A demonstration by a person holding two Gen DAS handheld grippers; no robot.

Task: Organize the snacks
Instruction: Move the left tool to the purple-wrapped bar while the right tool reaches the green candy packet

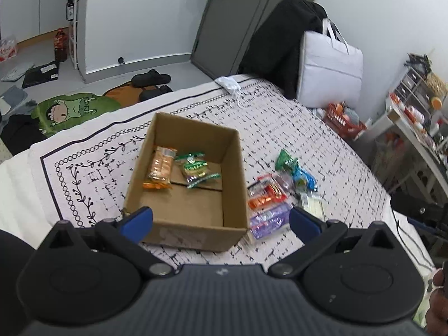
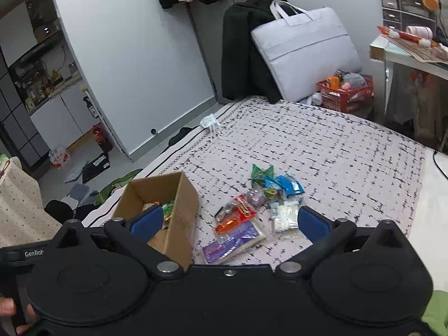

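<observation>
An open cardboard box (image 1: 196,225) sits on the patterned bedspread (image 1: 280,117). Inside lie an orange cracker pack (image 1: 160,170) and a green-white snack pack (image 1: 196,168). A pile of loose snacks (image 1: 277,193) lies right of the box, with a purple pack (image 1: 268,219) nearest. My left gripper (image 1: 221,219) is open and empty, above the box's near wall. In the right wrist view the box (image 2: 179,218) is at the left and the snack pile (image 2: 257,204) in the middle. My right gripper (image 2: 229,221) is open and empty, above the purple pack (image 2: 232,242).
A white bag (image 2: 305,47) and a black coat (image 2: 243,53) lean at the bed's far end. A red basket (image 2: 347,92) stands on the floor beyond. A desk (image 2: 406,56) is at the right. Slippers (image 1: 151,79) and a green cushion (image 1: 70,109) lie on the floor left.
</observation>
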